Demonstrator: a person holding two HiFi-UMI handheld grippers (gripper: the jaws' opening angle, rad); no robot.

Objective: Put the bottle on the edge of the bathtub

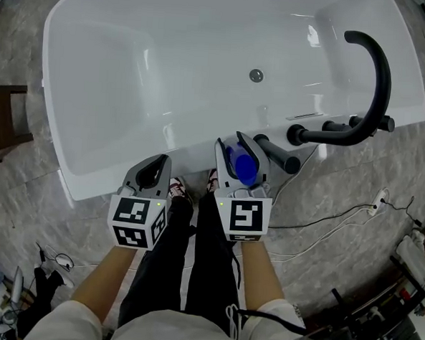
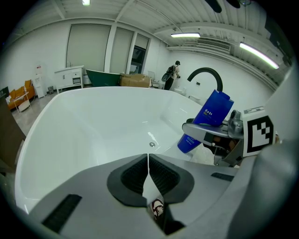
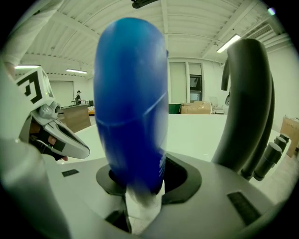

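Blue bottle point(image 3: 131, 107) clamped in my right fingers point(image 3: 184, 179), long axis tilted, just above the bathtub edge point(image 1: 192, 151); left fingers point(image 2: 163, 175) closed on nothing.

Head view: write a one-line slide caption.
Right gripper holds a blue bottle at the white bathtub's near rim, beside the black faucet; left gripper shut, empty.

Bright overhead strip lighting, fisheye edges
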